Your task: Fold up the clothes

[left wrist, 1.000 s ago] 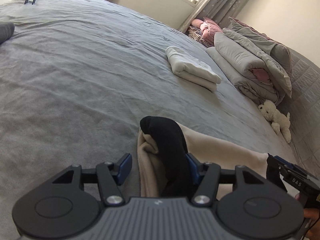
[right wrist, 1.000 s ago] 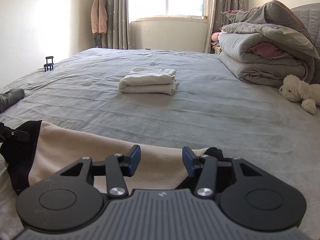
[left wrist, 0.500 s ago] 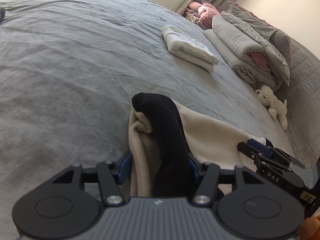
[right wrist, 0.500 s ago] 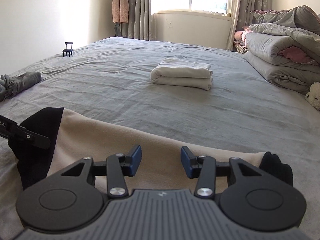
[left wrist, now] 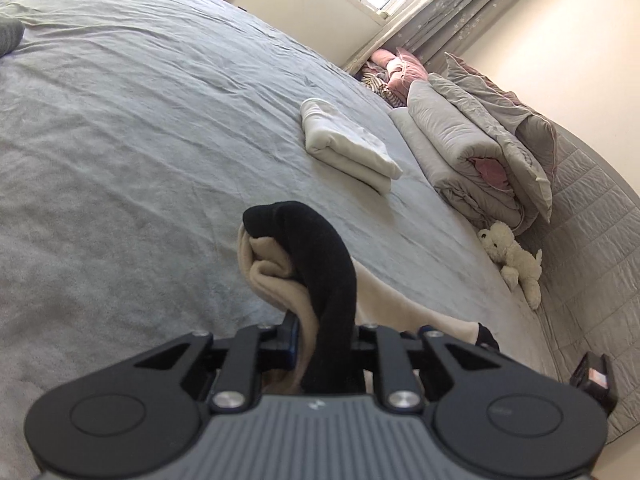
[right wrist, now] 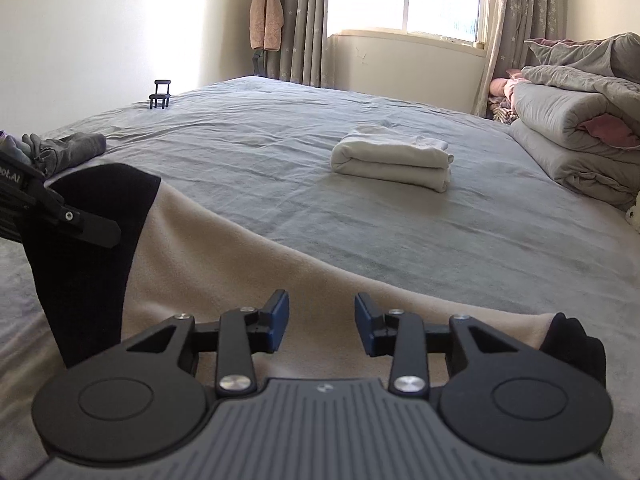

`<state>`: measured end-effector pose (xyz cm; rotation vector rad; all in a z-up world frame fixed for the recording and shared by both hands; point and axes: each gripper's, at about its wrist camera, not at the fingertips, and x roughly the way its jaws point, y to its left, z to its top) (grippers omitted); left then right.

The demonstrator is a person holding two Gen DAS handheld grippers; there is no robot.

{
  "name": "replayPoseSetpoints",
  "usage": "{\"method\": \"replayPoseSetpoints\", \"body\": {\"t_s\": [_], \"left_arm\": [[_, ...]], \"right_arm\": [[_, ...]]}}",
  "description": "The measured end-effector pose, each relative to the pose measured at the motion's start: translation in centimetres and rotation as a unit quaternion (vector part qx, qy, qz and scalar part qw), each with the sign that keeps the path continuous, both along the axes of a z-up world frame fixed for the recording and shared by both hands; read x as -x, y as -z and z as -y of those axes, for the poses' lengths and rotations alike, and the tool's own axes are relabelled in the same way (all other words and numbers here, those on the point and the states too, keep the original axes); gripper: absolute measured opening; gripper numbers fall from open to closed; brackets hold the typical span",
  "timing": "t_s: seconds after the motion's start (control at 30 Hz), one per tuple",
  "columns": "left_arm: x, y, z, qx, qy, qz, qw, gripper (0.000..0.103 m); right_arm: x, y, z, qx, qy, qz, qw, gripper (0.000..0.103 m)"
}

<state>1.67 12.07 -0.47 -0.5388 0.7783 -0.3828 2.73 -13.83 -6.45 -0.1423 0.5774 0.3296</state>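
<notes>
The beige garment [right wrist: 248, 272] with black trim is lying spread on the grey bed [left wrist: 140, 140] at the near edge, in front of both tools. Its black end [left wrist: 320, 264] is bunched up and standing out of the left hand-held gripper [left wrist: 324, 344], whose jaws are closing on it; the fabric is filling the gap between the blue pads and looks pinched, so the grip seems nearly set.

The right hand-held gripper [right wrist: 322, 320] is hovering just above the beige cloth, with the other black end [right wrist: 572, 344] at about 3 o'clock from it. Its jaws are closing too, but a clear gap is showing between the pads and nothing is caught in them yet.

To do this step well, the right tool probably needs to be lowering onto the cloth edge and taking a full bite of fabric, both layers if there are two, before any lifting starts. Both ends should be rising together and level, so that the cloth is hanging straight, not twisting. The left grip is holding a thick wad, which may be slipping if pulled hard, so a gentle, even pull is wiser.

A folded white garment [right wrist: 392, 158] is resting well apart at 12 o'clock, a rolled grey duvet [right wrist: 568, 140] at 2 o'clock, a crumpled grey garment [right wrist: 68, 148] at 10 o'clock.
</notes>
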Motion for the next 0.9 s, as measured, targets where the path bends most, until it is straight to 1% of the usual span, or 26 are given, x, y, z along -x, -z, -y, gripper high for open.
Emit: {"method": "replayPoseSetpoints", "body": {"t_s": [0.03,0.07,0.13,0.17,0.23,0.3,0.43,0.57,0.7,0.8,0.9], "left_arm": [[0.1,-0.4,0.2,0.006,0.003,0.004,1.0000,0.017],[0.2,-0.7,0.5,0.011,0.006,0.007,0.9999,0.017],[0.3,-1.5,1.4,0.012,0.009,0.013,0.9998,0.017],[0.2,-2.0,1.9,0.008,0.010,0.016,0.9998,0.017],[0.1,-2.9,2.8,0.006,0.011,0.023,0.9997,0.017],[0.1,-3.8,3.7,0.004,0.016,0.030,0.9994,0.017],[0.0,-5.1,5.9,-0.003,0.023,0.036,0.9991,0.017],[-0.2,-6.2,8.9,-0.018,0.045,0.046,0.9977,0.017],[-0.6,-6.4,12.3,-0.031,0.071,0.054,0.9955,0.018],[-1.2,-6.0,14.7,-0.040,0.087,0.054,0.9940,0.019],[-1.6,-5.1,16.4,-0.041,0.103,0.055,0.9923,0.022]], "right_arm": [[-0.3,0.6,-0.1,0.002,-0.001,-0.013,1.000,0.032],[-0.3,1.0,-0.3,0.006,-0.004,-0.016,1.000,0.034],[-0.3,0.8,-0.5,0.011,-0.010,-0.015,1.000,0.035],[-0.4,0.4,-0.2,0.001,-0.011,-0.020,1.000,0.035],[-0.7,-0.2,0.8,-0.029,-0.006,-0.035,0.999,0.032],[-0.8,-0.9,2.1,-0.065,0.002,-0.046,0.997,0.032],[-1.0,-2.5,4.9,-0.140,0.014,-0.061,0.988,0.036],[-1.0,-3.7,8.0,-0.221,0.028,-0.075,0.972,0.039],[-1.0,-3.9,10.8,-0.296,0.037,-0.098,0.949,0.041],[-0.9,-3.6,12.4,-0.327,0.049,-0.117,0.937,0.042],[-0.8,-3.4,13.9,-0.340,0.067,-0.124,0.930,0.043]]}}
